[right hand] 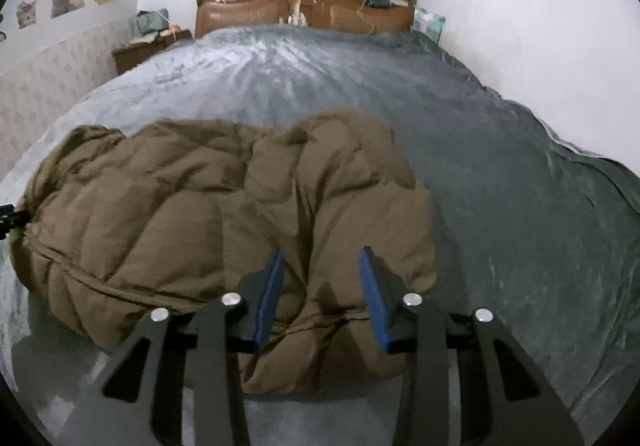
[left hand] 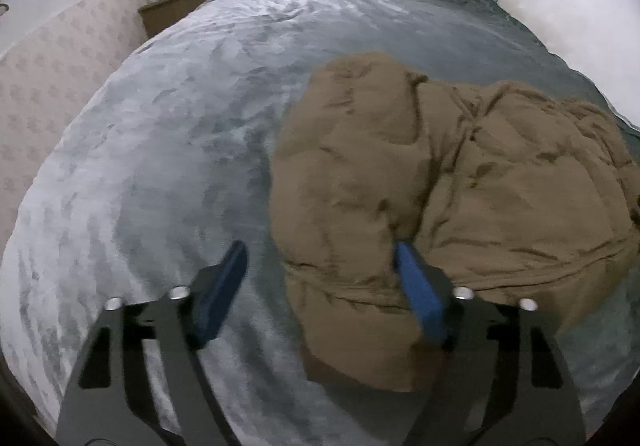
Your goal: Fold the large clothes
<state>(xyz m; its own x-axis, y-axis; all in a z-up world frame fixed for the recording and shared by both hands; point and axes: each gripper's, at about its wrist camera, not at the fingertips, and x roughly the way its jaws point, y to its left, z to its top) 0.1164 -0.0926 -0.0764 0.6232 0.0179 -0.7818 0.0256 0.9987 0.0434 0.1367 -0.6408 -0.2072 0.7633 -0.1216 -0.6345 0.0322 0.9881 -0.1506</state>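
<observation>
The brown padded jacket [left hand: 440, 173] lay bunched in a puffy heap on the bed's grey blanket [left hand: 168, 133], near the foot end, its quilted panels creased and folded over one another. In the right wrist view the same jacket [right hand: 192, 213] spread from the left edge toward the middle, with a dark drawcord end showing at its far left side.

The left tool [left hand: 320, 258] was tilted steeply down toward the bed, its jaws standing wide apart. Its right blue pad [left hand: 420, 294] lay against the near left part of the jacket, at a fold, while its left blue pad [left hand: 224, 286] hung over bare blanket, clear of the cloth — so the jacket's edge sat between the jaws without being pinched.

The right tool [right hand: 322, 258] pointed down at a shallower slant over the jacket's near right end. Its two blue pads [right hand: 272, 294] stood partly apart with a ridge of brown fabric rising between them; the pads flanked the ridge, and whether they pressed on it could not be told from the blurred view.

Beyond the jacket the blanket ran up to a brown wooden headboard [right hand: 304, 5], worn and peeling along its top. A low bedside cabinet [right hand: 148, 49] with a clutter of items on it stood at the left of the headboard, and cat stickers [right hand: 64, 1] dotted the white wall above patterned wallpaper. A patterned pillow [right hand: 430, 23] peeked out at the headboard's right end.
</observation>
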